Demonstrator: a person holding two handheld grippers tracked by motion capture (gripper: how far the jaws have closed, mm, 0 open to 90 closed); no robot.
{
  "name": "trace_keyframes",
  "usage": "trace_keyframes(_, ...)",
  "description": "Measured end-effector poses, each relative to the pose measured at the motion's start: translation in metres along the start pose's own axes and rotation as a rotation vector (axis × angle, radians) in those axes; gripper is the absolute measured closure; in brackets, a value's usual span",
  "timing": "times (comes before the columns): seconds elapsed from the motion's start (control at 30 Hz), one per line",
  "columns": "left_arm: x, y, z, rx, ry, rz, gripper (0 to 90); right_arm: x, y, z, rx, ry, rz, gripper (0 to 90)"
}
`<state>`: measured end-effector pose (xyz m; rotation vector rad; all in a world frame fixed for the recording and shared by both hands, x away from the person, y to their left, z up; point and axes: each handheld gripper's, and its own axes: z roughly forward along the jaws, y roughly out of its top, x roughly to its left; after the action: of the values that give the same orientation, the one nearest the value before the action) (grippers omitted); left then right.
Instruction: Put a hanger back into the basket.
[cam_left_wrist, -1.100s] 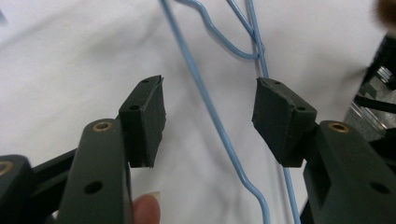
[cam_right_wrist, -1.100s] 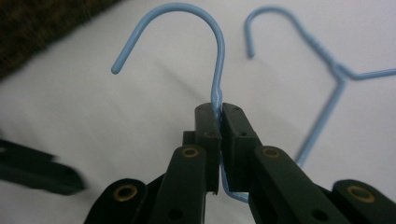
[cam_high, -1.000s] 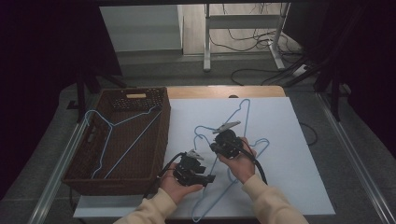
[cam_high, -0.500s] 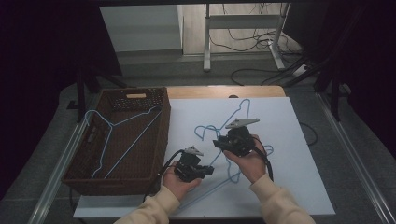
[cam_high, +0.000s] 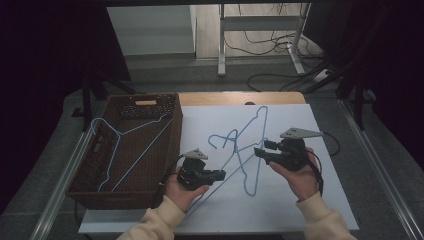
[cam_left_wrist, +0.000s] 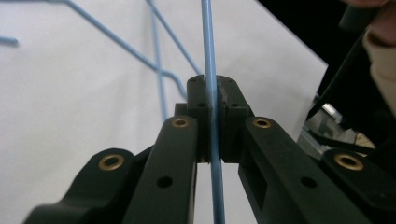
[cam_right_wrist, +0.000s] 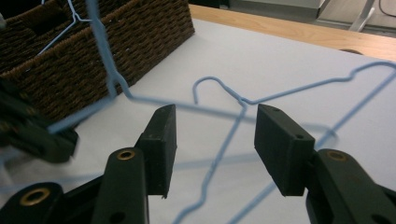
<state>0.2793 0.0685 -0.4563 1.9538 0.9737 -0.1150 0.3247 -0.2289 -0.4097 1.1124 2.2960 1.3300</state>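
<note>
My left fingers (cam_left_wrist: 212, 100) pinch a blue wire hanger (cam_high: 235, 165) by one thin rod, lifting it off the worktop (cam_high: 300, 200). My right fingers (cam_right_wrist: 212, 140) have just spread, empty. It feels light, springy, slippery; gripping near a bend holds best.

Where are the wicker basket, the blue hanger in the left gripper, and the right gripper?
wicker basket (cam_high: 172, 150), high view, right wall
blue hanger (cam_left_wrist: 208, 56), left gripper view, wire above the shut jaws
right gripper (cam_right_wrist: 212, 135), right gripper view, midway between open jaws
</note>
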Motion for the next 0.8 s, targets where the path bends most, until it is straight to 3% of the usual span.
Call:
trace_keyframes(0.13,0.0,0.009,-0.021,-0.042,-0.026,0.0,86.0,-0.006,-0.01,-0.013,-0.017,-0.004,-0.001,45.5)
trace_keyframes(0.17,0.0,0.009,-0.021,-0.042,-0.026,0.0,85.9,-0.007,-0.013,-0.016,-0.019,-0.007,-0.005,44.1)
trace_keyframes(0.2,0.0,0.014,-0.033,-0.056,-0.025,0.009,85.9,-0.008,-0.015,-0.018,-0.018,-0.011,-0.008,43.4)
trace_keyframes(0.3,0.001,0.02,-0.045,-0.077,-0.024,0.009,85.9,-0.01,-0.021,-0.022,-0.015,-0.013,-0.01,41.3)
trace_keyframes(0.33,0.003,0.024,-0.059,-0.096,-0.014,0.01,85.9,-0.011,-0.023,-0.022,-0.012,-0.018,-0.011,40.9)
trace_keyframes(0.4,0.005,0.026,-0.066,-0.107,-0.011,0.01,85.9,-0.013,-0.026,-0.023,-0.008,-0.018,-0.009,40.0)
trace_keyframes(0.47,0.011,0.028,-0.087,-0.141,-0.006,0.005,85.8,-0.015,-0.029,-0.022,0.004,-0.019,-0.004,37.9)
trace_keyframes(0.6,0.022,0.028,-0.113,-0.174,0.012,-0.008,85.8,-0.017,-0.034,-0.017,0.026,-0.022,-0.006,35.0)
trace_keyframes(0.63,0.022,0.028,-0.113,-0.174,0.012,-0.008,85.7,-0.017,-0.035,-0.015,0.031,-0.023,-0.01,34.9)
trace_keyframes(0.8,0.043,0.024,-0.148,-0.222,0.048,-0.035,85.6,-0.018,-0.037,-0.01,0.053,-0.023,-0.014,33.1)
